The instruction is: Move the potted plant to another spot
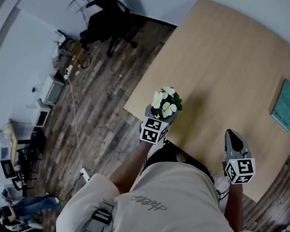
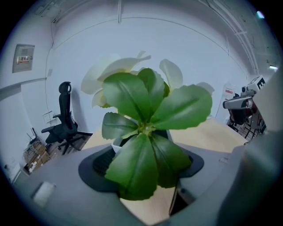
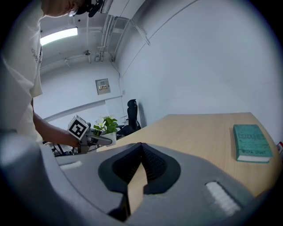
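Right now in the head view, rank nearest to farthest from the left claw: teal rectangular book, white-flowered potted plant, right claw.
1. The white-flowered potted plant, held in the left claw, left edge of the wooden table.
2. The right claw, near edge.
3. The teal rectangular book, far right.

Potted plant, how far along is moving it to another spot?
Done: the left gripper is clamped on the potted plant. In hand: it is held at the table corner; whether it is lifted is unclear. Left: carrying, setting down, releasing. The right gripper is shut and empty.
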A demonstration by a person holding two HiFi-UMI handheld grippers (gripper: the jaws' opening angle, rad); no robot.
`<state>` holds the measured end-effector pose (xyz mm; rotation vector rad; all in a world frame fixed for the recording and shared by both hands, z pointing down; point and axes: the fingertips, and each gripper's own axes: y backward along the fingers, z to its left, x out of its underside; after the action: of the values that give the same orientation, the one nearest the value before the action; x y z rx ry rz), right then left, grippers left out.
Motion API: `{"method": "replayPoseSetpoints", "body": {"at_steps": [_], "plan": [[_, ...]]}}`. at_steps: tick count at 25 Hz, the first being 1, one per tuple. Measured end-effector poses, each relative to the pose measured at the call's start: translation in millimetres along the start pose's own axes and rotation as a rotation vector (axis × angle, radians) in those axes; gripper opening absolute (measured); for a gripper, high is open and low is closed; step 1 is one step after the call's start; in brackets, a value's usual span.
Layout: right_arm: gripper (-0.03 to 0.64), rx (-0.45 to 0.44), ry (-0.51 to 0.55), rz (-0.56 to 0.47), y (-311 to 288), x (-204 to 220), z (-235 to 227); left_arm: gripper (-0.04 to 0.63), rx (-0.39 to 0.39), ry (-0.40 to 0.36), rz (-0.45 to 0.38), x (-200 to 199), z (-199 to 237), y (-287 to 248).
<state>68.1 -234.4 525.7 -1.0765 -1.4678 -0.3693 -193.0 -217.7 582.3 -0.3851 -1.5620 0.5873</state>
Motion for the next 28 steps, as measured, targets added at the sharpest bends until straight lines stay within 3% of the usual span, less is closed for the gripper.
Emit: {"method": "replayPoseSetpoints", "body": {"at_steps": [10,18,28], "plan": [[0.003,0.072,0.027,0.014,-20.3,-19.8,9.4,0.364,-0.009,-0.002,-0.055,0.4,49.5,-3.4],[0.003,0.116,0.017,0.013,-49.4,-29.7,60.4,0.363,0.018,-0.004,-0.019,34.4,105.6,4.8],[0.003,0.211,-0.002,0.061,-62.6,-17.7,95.5,0.362,0.029,-0.014,-0.002,47.7,167.8,-35.9]]}}
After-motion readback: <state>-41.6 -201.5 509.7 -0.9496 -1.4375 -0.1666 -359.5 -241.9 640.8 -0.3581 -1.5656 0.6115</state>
